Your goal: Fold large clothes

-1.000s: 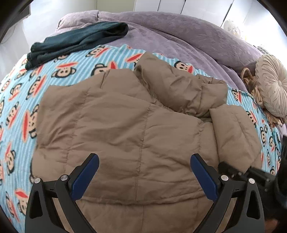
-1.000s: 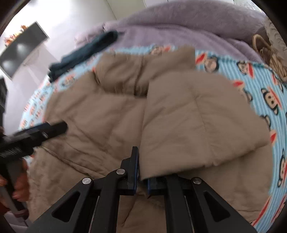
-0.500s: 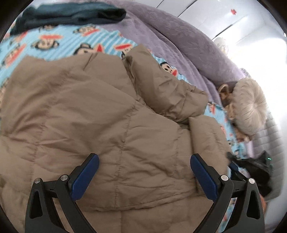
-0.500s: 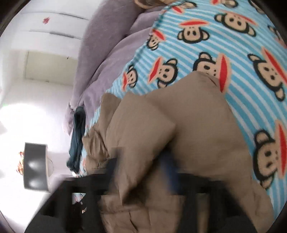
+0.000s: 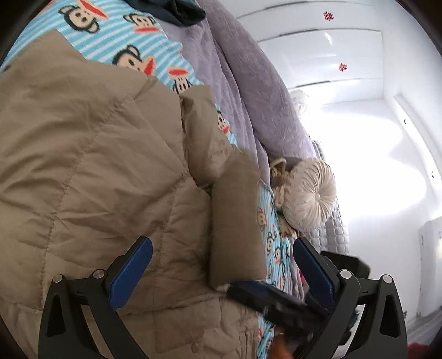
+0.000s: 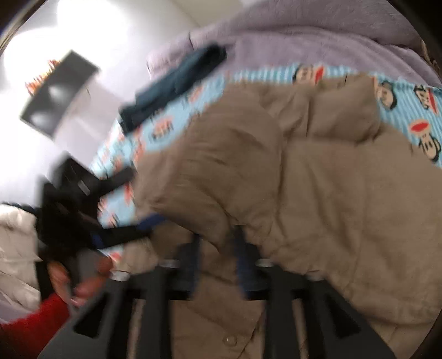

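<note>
Left wrist view showed one tan quilted jacket (image 5: 91, 171) spread across the left and centre of the frame, lying on one blue striped blanket (image 5: 116, 36) printed with monkey faces. One sleeve (image 5: 234, 221) lay folded over the jacket's right side, running down the middle of the frame. The left gripper (image 5: 219, 265) hovered over the jacket at the bottom of the frame, jaws wide apart and holding nothing. The right gripper (image 5: 262, 297) appeared at lower centre, with its tip at the cuff end of the sleeve.

Further items, one each: a purple quilt (image 5: 248, 82) at upper centre, a dark folded garment (image 5: 176, 11) at the top edge, and a round beige cushion (image 5: 312, 198) at right of centre.

Right wrist view was blurred. The jacket (image 6: 317, 179) filled the centre and right of the frame. The right gripper (image 6: 218, 248) sat at lower centre, jaws narrow, with a fold of jacket fabric between them. The left gripper (image 6: 118, 229) was visible at the left edge, held by a hand (image 6: 74, 279) in a red sleeve. No containers were in view.
</note>
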A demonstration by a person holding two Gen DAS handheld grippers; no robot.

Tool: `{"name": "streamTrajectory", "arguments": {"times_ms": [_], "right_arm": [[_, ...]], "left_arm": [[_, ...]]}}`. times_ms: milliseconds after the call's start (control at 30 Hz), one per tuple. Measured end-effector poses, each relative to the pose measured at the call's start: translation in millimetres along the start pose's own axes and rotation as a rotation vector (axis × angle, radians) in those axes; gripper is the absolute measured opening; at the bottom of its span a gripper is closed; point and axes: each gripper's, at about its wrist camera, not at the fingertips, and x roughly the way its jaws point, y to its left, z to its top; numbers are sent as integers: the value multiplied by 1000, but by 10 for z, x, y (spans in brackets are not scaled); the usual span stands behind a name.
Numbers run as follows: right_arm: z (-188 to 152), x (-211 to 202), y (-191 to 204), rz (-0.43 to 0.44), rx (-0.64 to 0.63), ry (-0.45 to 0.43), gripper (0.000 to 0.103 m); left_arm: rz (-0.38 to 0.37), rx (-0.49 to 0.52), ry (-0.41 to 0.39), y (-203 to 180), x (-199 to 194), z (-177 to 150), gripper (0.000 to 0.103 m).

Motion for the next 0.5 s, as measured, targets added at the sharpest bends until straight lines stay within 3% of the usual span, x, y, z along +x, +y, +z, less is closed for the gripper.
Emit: {"name": "streamTrajectory", "arguments": {"times_ms": [33, 167, 300, 333, 367, 400, 467, 500], "right_arm": [[-63, 20, -19, -9, 12, 14, 69], [-276, -219, -365, -14, 88, 8, 69], [-551, -635, -1046, -63, 283, -17, 69], [-651, -766, -1284, -66, 360, -34, 69], [-710, -839, -1435, -65, 409, -46, 69], [-798, -945, -1622, -62, 477, -65, 69], [-911, -1080, -1948, -51, 603, -111, 69], [-958, -1149, -2086, -39, 655, -139, 69]], "left_arm": [[0, 1, 13, 5, 27, 4, 102], [58, 22, 49, 9, 155, 7, 102], [145, 61, 65, -36, 285, 13, 101], [170, 80, 67, -90, 323, 15, 97], [190, 102, 68, -148, 358, 17, 76], [206, 120, 77, -158, 396, 14, 62], [261, 161, 98, -231, 465, -6, 13], [271, 176, 95, -251, 459, -18, 13]]}}
